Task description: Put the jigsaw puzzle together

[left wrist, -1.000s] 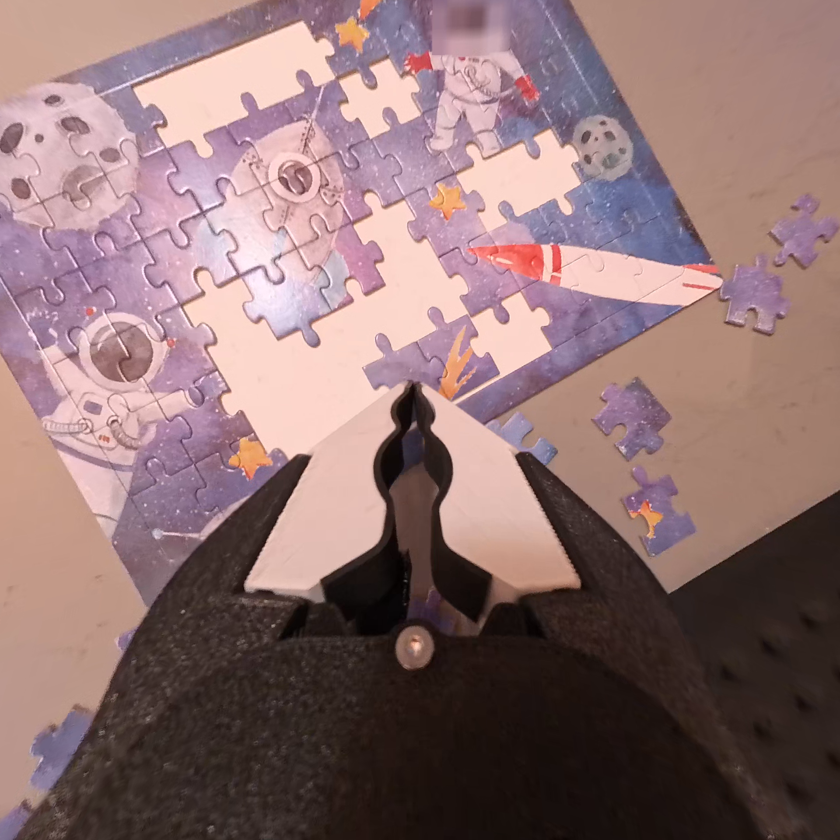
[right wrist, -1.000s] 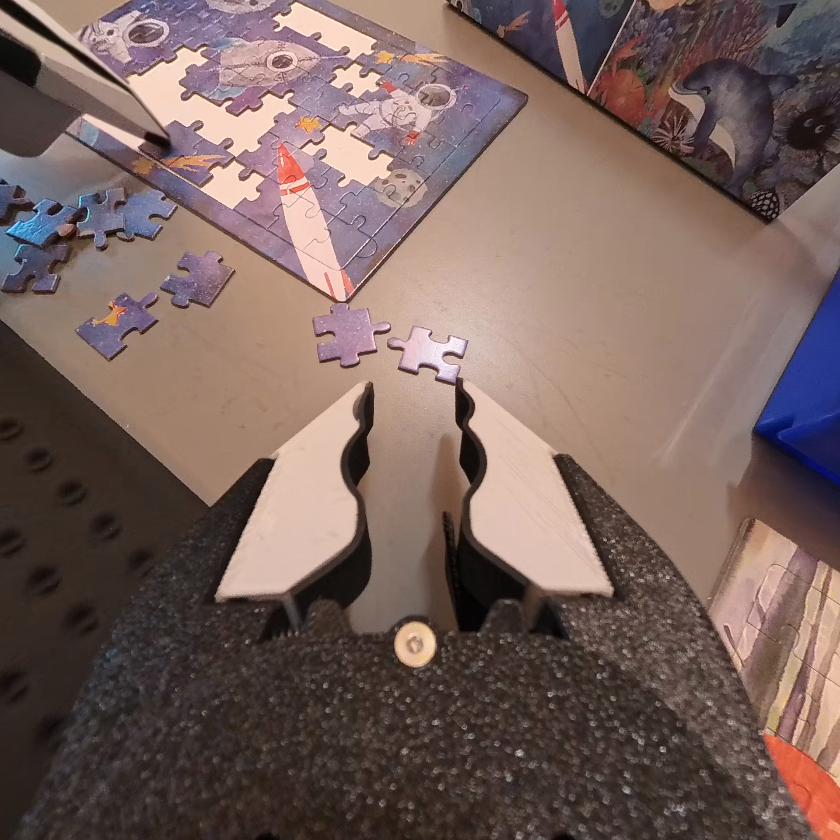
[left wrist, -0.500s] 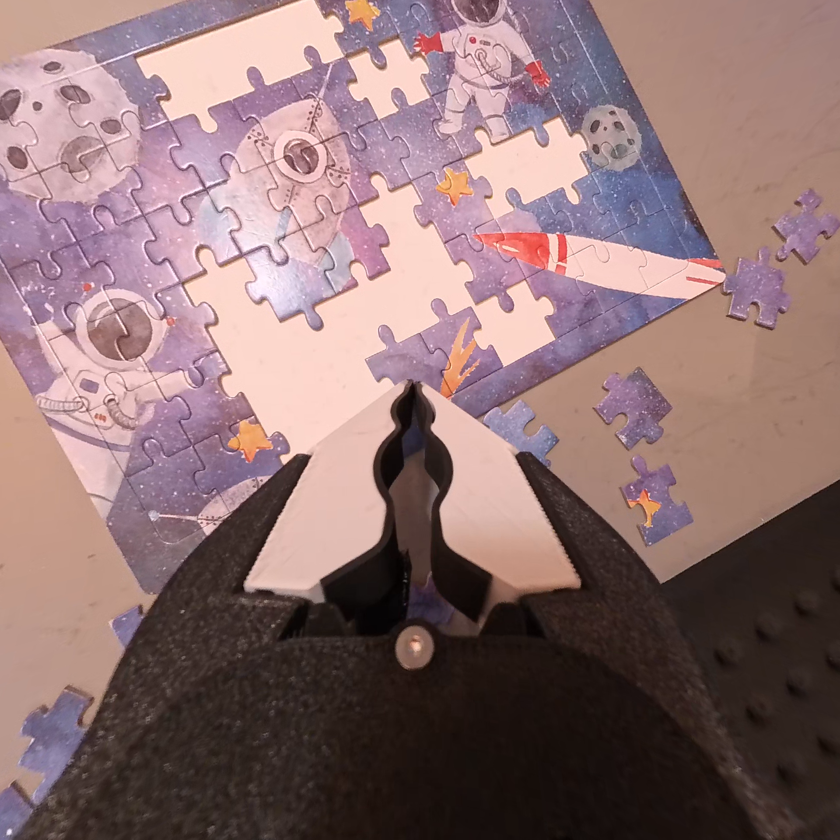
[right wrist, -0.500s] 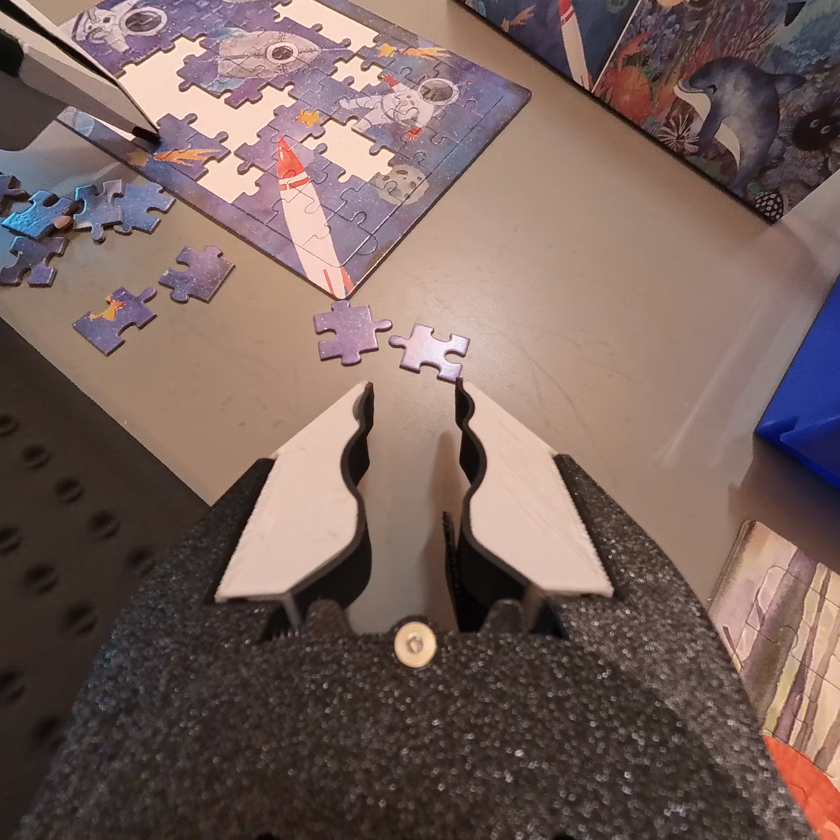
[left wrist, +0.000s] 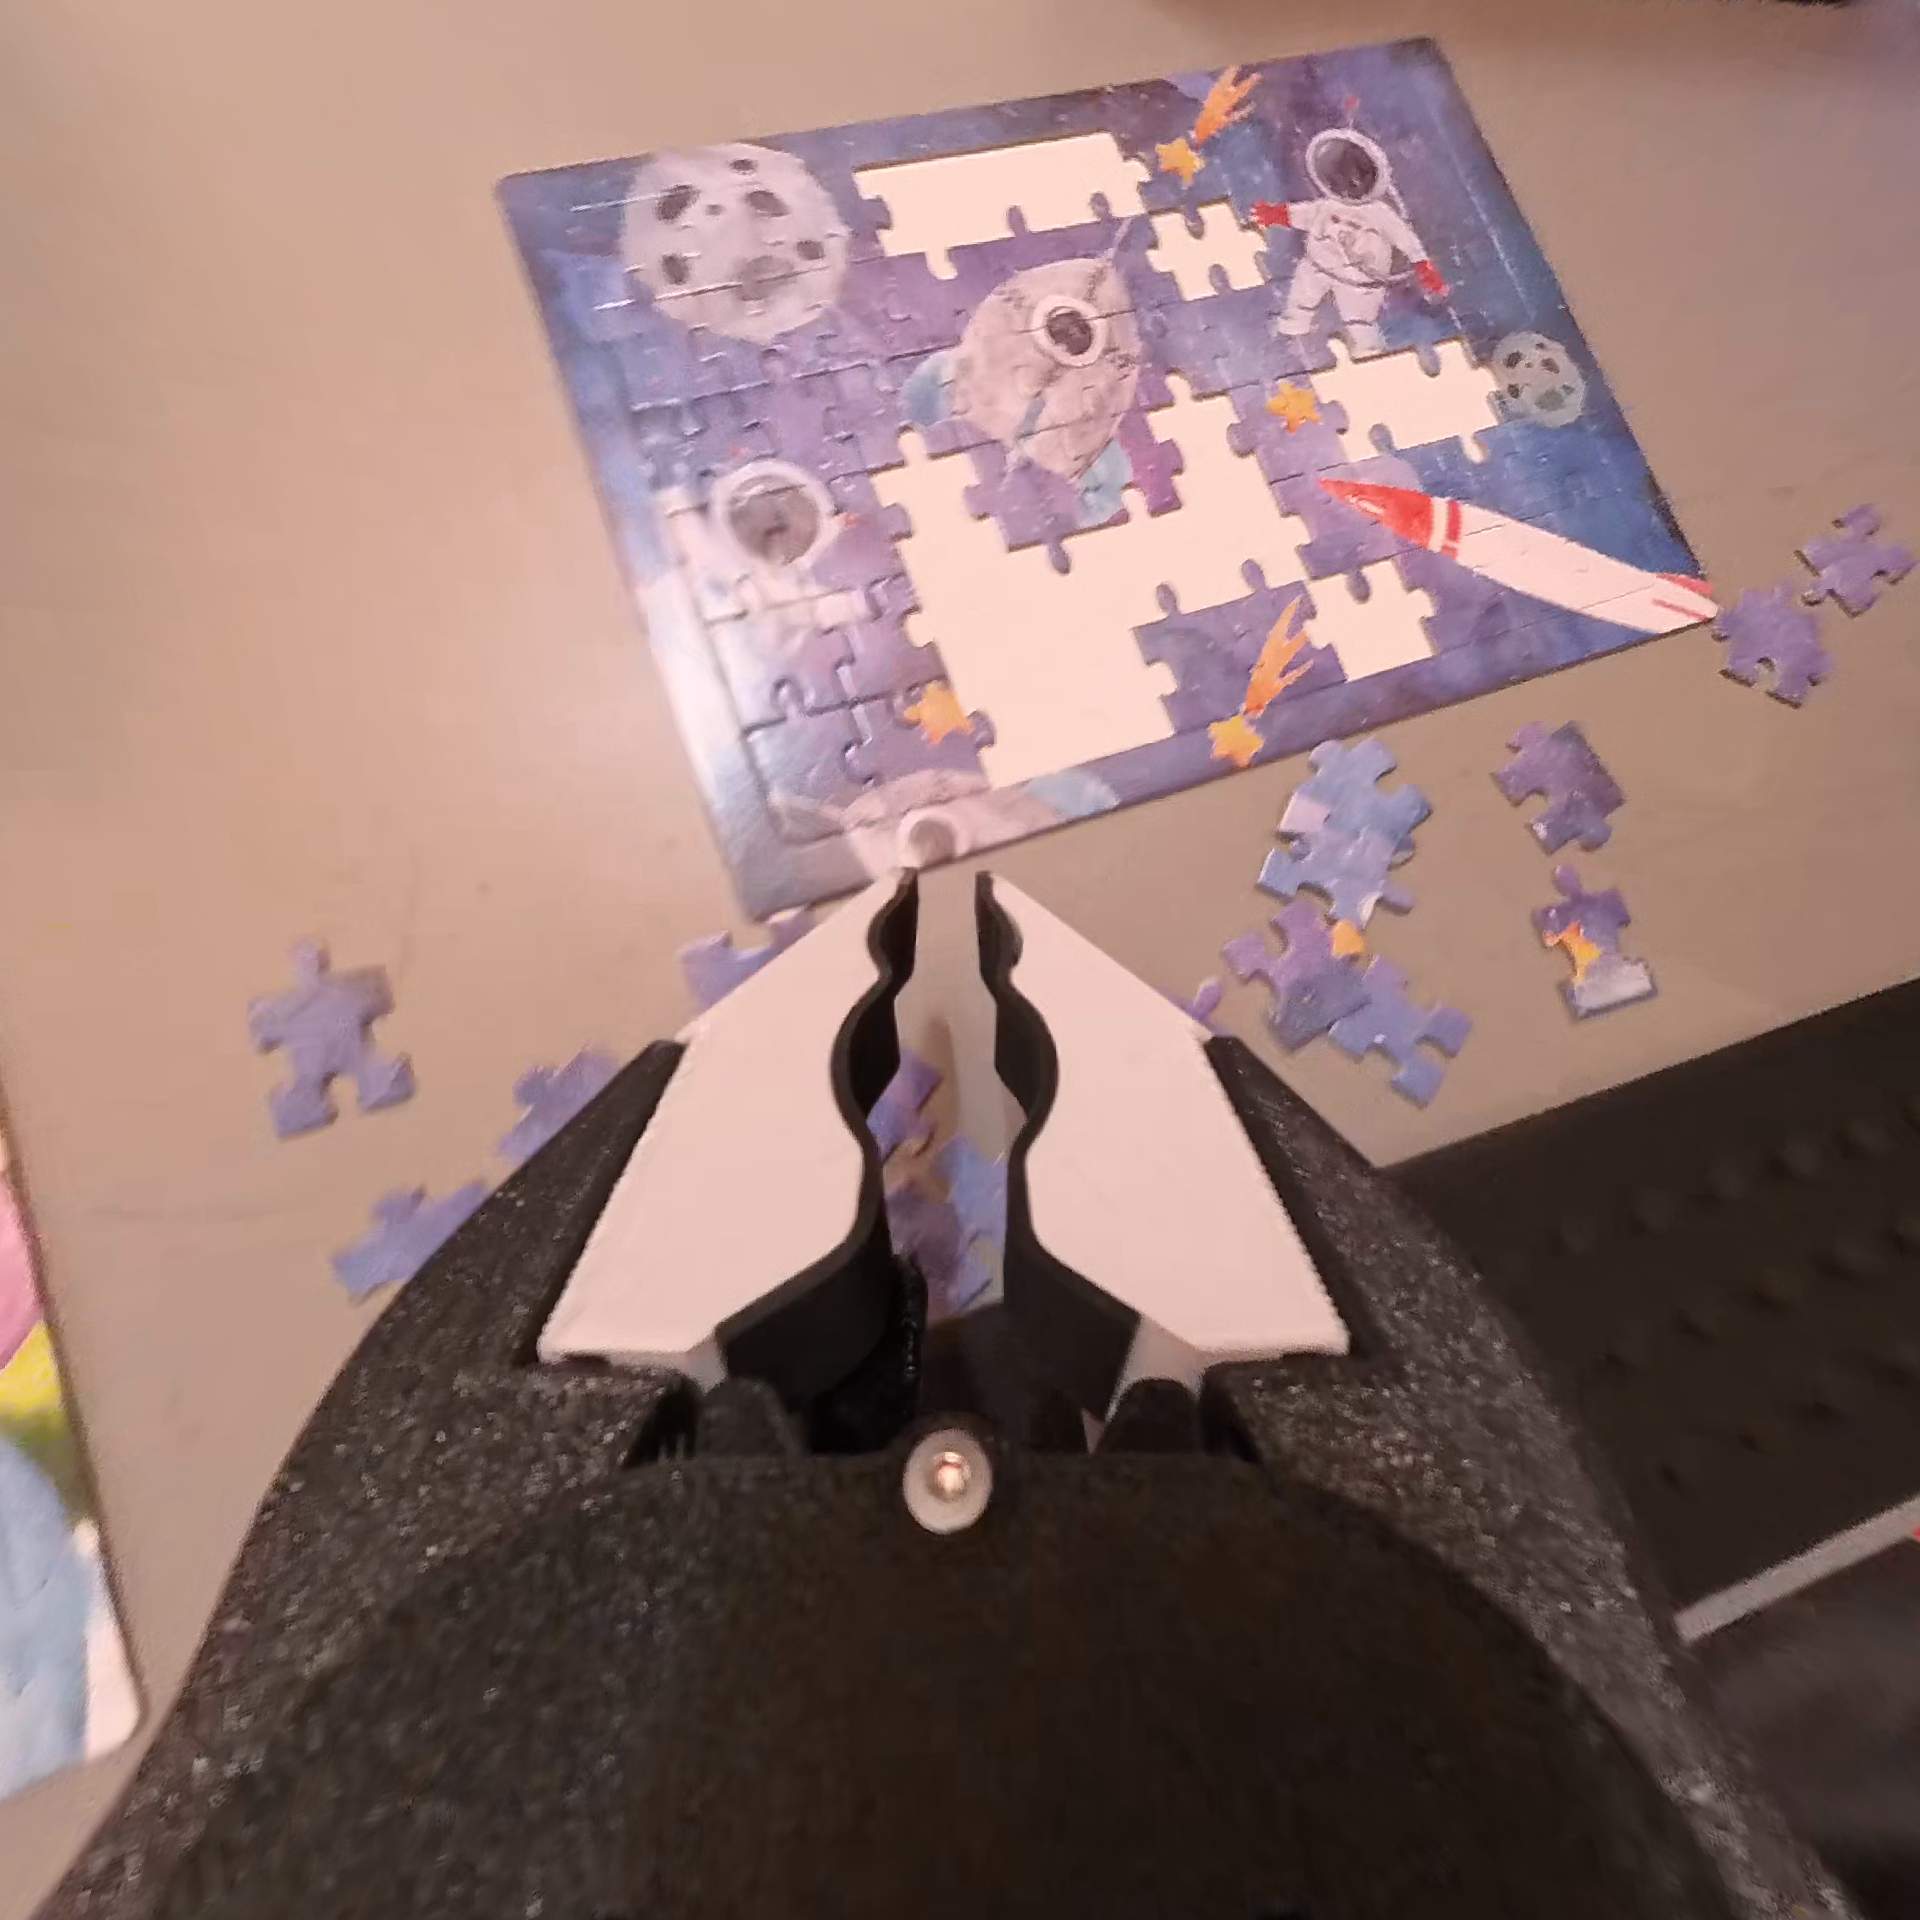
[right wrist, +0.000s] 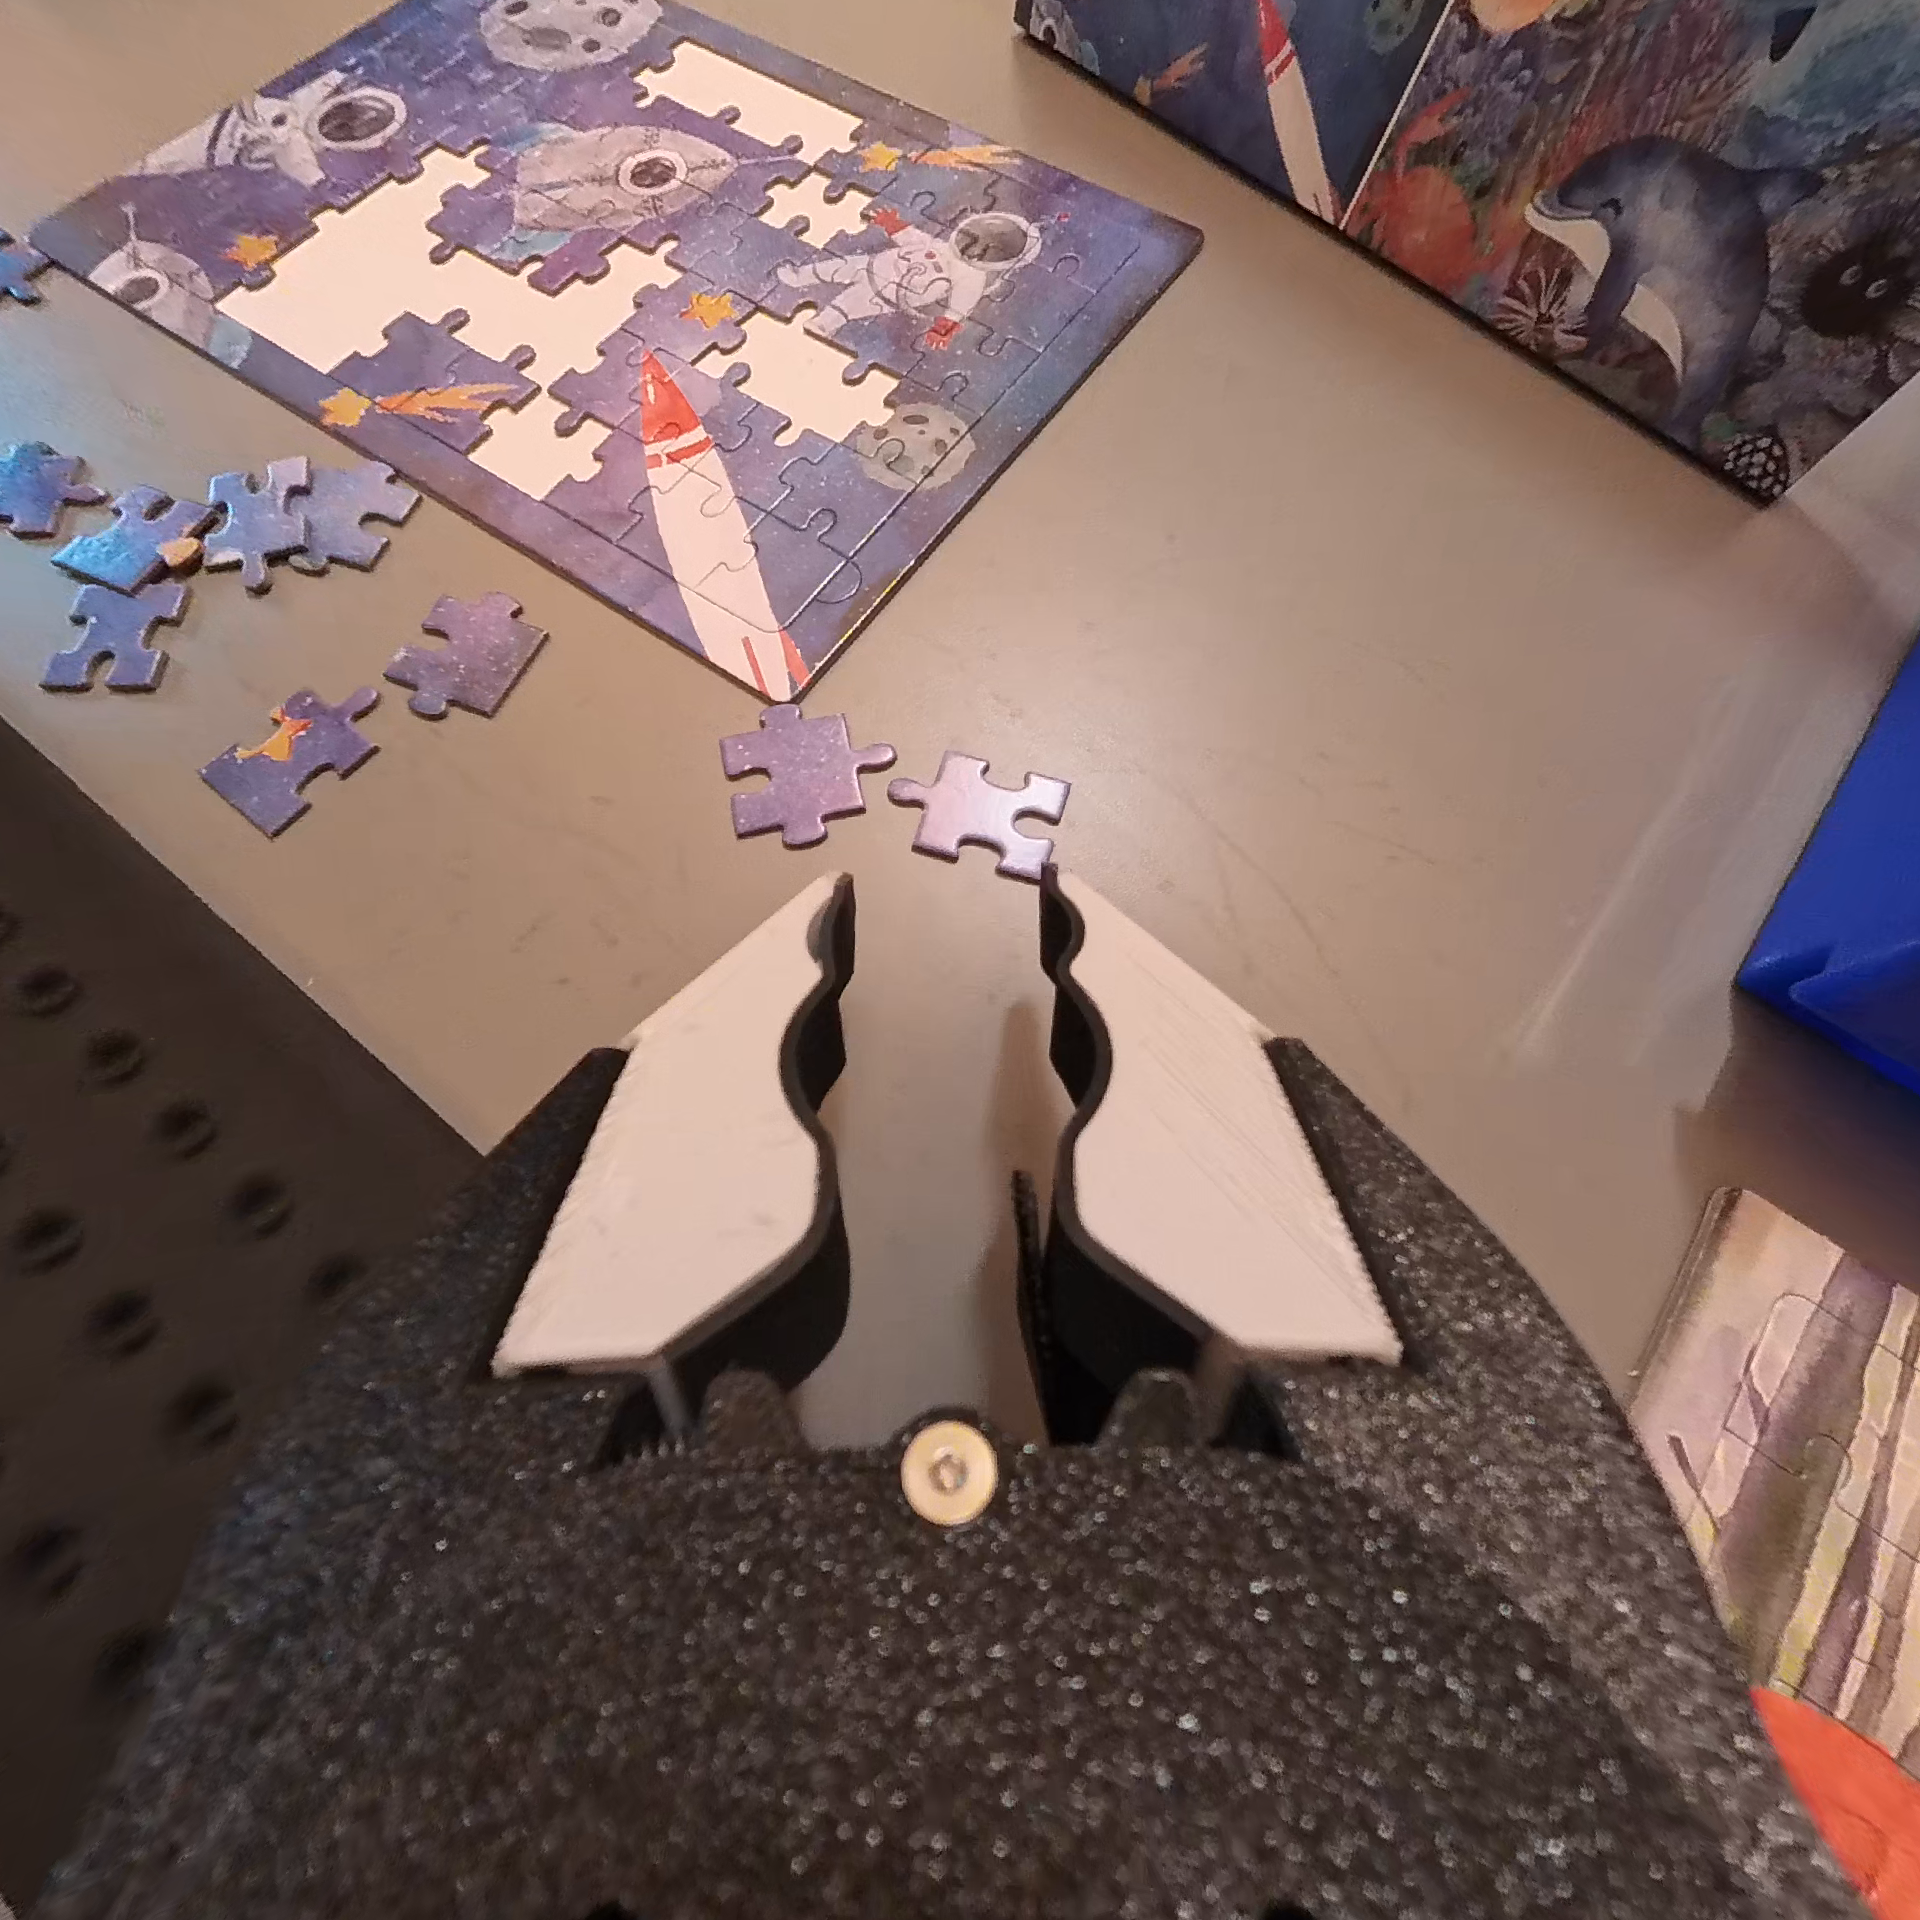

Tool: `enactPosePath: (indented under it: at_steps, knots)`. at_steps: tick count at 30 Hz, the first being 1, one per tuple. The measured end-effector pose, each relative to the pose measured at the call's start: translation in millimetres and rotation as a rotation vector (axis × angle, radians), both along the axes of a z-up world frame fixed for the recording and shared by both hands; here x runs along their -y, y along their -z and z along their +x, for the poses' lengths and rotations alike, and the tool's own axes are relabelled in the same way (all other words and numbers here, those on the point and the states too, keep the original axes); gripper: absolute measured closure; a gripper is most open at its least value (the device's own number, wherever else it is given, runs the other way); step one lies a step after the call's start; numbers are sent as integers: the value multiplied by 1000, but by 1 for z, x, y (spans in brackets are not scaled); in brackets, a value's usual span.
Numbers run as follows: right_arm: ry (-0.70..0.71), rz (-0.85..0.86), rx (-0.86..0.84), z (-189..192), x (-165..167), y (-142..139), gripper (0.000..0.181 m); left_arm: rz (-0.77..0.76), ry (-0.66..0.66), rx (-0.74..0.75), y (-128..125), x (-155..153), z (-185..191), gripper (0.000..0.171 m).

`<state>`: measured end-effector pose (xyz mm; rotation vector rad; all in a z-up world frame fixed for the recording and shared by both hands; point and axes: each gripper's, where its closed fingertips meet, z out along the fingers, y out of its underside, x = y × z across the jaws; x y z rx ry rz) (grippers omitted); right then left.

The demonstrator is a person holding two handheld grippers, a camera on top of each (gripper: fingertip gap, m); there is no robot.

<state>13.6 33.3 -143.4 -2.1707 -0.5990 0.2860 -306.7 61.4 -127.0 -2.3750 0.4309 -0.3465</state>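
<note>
The left hand-held gripper [left wrist: 943, 881] has pulled back toward 6 o'clock off the puzzle [left wrist: 1039, 623] — its fingertips now slightly parted.

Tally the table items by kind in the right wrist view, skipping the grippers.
Loose pieces: 10, one cut off at the left edge
Puzzle boards: 2
Picture box: 1
Blue bin: 1
Total: 14

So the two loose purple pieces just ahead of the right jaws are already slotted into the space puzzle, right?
Not slotted in. The right wrist view shows both loose purple pieces lying on the bare table, just off the space puzzle's rocket corner. They are indeed just ahead of the right gripper.
</note>
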Motion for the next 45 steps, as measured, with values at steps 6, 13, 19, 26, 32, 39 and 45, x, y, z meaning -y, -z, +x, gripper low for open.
enactPosePath:
  at_steps: [6, 13, 19, 26, 32, 39, 45]
  knots:
    - [17, -47, -71, 3, -4, 1, 147, 68, -45, 189, 0, 12, -33, 161]
    - [100, -77, -117, 13, -10, -6, 148, 76, 87, 248, -5, 15, -21, 157]
    - [49, -131, -169, -33, -7, -11, 148, 92, 86, 150, 5, 16, -22, 153]
    - [10, -124, -249, -63, -6, -6, 156, 69, 114, 175, 8, 17, -17, 153]
    - [10, -106, -297, -61, -9, -11, 157, 56, 80, 228, 7, 14, -21, 153]
    - [-18, -80, -306, -65, -10, -15, 157, 78, 76, 167, 9, 13, -21, 153]
    - [-74, -80, -229, -74, -4, -10, 153, 124, 23, 215, 0, 5, -28, 153]
